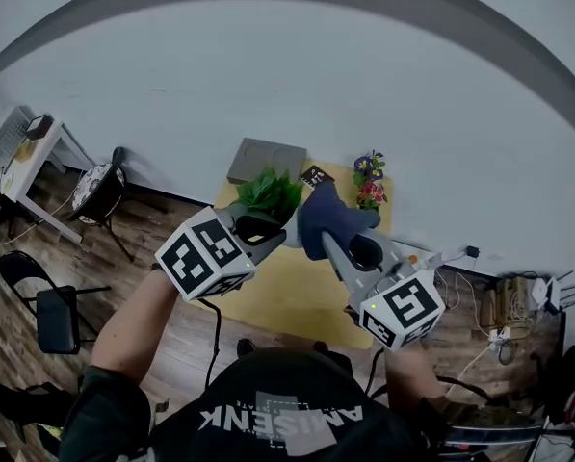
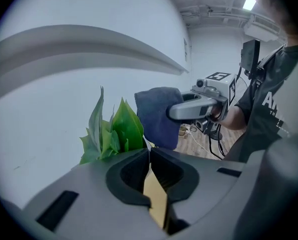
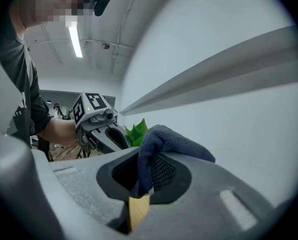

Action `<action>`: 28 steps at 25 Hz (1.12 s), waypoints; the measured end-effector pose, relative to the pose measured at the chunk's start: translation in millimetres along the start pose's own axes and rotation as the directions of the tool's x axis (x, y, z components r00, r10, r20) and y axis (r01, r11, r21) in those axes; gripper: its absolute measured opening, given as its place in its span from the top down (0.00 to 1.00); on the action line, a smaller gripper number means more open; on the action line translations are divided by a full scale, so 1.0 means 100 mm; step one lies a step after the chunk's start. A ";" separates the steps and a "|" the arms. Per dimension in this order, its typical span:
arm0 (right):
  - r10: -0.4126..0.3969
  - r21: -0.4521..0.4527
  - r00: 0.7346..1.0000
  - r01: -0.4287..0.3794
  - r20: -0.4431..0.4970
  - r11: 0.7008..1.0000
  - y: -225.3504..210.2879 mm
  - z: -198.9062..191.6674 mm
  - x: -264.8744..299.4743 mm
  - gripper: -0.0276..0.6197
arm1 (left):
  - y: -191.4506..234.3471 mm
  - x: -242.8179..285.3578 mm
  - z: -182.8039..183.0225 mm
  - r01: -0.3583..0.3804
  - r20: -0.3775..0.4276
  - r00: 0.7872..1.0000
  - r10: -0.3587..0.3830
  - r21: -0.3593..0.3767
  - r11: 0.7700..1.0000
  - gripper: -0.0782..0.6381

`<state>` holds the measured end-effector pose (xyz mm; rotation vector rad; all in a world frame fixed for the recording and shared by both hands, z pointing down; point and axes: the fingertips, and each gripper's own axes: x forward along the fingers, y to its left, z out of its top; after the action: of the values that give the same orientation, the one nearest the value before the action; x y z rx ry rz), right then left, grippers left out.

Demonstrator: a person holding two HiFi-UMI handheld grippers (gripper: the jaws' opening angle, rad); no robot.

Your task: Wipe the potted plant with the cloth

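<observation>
left gripper [image 2: 149, 156]: jaws pressed together, with a thin pale sliver pinched at the tips; probably the pot rim or a leaf edge, the pot itself is hidden behind the jaw
right gripper [image 3: 141, 184]: clenched on the cloth [image 3: 163, 144]; dark blue fabric bunches out over the top of both jaws and hangs down into the gap
potted plant [image 2: 114, 131]: green leaves stand just up and left of the left gripper's tips, right behind its left jaw; seen from the head view it sits at the far side of the table [image 1: 277, 292], close to the wall
key relation: from the right gripper the plant lies ahead and to the left, just past the left edge of the cloth; from the left gripper the cloth hangs ahead and to the right, beside the rightmost leaf
contact: cloth and leaf overlap in the left gripper view; cannot tell whether they touch or stand a hair apart
leaf axis: long blades point up, slightly fanned, so a stroke along them would run bottom to top or back down
nearer hand: the right one carries the cloth and is nearest the leaves; the left one looks like the steadying hold
step: judged as the start of wiping, cloth brought up to the foliage
next move needs: a short sideways push of the cloth to the right gripper's left, onto the leaf face
risk: leaves bend away under the push if the left hold is only on a thin edge
</observation>
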<state>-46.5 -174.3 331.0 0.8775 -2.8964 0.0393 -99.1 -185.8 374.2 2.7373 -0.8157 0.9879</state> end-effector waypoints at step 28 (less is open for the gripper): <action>0.022 0.053 0.993 -0.017 -0.113 0.998 0.10 -0.60 0.13 0.91 | -0.16 -0.20 0.20 0.046 0.056 0.997 -0.045 -0.012 0.999 0.88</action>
<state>-56.4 -170.1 392.5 0.8266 -2.8096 0.1618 -92.1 -168.9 347.3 2.7705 -0.7620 0.8989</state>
